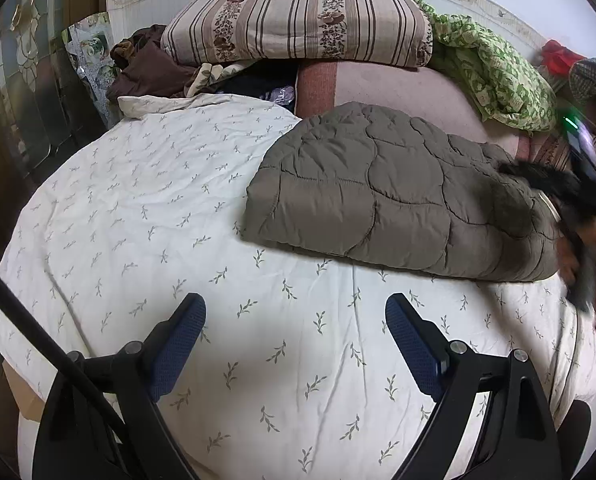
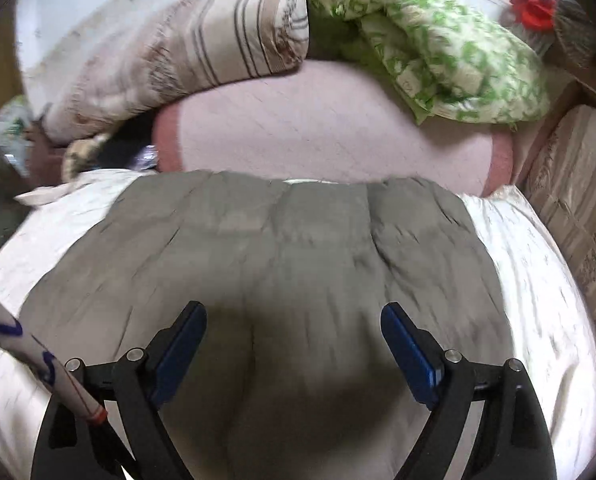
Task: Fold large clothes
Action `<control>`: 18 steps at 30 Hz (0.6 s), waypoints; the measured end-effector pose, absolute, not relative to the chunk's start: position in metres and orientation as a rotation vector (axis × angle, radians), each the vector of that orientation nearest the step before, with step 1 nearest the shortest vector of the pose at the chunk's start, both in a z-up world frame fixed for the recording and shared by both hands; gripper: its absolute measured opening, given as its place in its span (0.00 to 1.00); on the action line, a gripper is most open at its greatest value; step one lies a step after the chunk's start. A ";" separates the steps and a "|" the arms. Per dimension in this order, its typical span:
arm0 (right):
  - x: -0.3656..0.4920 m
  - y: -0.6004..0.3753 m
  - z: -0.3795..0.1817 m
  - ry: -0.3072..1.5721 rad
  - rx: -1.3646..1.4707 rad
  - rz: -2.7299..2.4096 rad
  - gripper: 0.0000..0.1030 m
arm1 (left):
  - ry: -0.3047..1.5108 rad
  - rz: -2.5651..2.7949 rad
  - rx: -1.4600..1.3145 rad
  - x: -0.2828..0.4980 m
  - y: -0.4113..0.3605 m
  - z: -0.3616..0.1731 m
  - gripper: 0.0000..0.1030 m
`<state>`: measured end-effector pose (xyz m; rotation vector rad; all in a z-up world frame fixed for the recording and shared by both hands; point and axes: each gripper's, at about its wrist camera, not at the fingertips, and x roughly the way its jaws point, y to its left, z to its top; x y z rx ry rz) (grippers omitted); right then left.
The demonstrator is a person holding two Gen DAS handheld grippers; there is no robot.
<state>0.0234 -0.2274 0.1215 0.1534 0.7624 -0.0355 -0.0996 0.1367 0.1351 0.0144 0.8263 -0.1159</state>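
Left wrist view: the olive quilted coat (image 1: 378,196) lies folded on the leaf-print sheet (image 1: 137,208); left gripper (image 1: 295,340) hangs beside it, jaws apart and empty, while the right gripper (image 2: 293,352), likewise spread, hovers over it, probably freeing the fold.

The folded quilted coat (image 1: 382,196) is a dull olive-grey with curved stitch lines and a black fur trim (image 1: 554,184) at one end. The bedsheet (image 1: 137,208) is cream-white, printed with small grey-green leaf sprigs. The folded quilt (image 1: 298,24) carries beige and dark brown stripes with brown floral bands. The crumpled cover (image 1: 498,68) is cream with a green leaf print. The blanket (image 2: 330,132) is pale pink (its edges a deeper rose). Gripper pads (image 1: 177,344) are dark blue on black frames.
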 end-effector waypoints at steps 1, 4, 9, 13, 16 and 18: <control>0.012 -0.234 0.116 0.770 0.167 -0.034 0.89 | 0.829 -0.114 0.012 -0.100 0.136 0.135 0.88; -0.001 -0.258 0.084 0.844 0.167 -0.100 0.89 | 0.844 -0.112 0.004 -0.101 0.133 0.133 0.88; 0.001 -0.285 0.065 0.871 0.177 -0.174 0.90 | 0.864 -0.129 -0.029 -0.108 0.131 0.138 0.88; -0.017 -0.275 0.094 0.803 0.190 -0.175 0.90 | 0.832 -0.144 -0.022 -0.106 0.125 0.153 0.88; -0.032 -0.267 0.104 0.770 0.186 -0.180 0.90 | 0.799 -0.151 -0.022 -0.083 0.119 0.162 0.88; -0.032 -0.265 0.099 0.782 0.165 -0.194 0.90 | 0.771 -0.149 -0.003 -0.058 0.112 0.165 0.88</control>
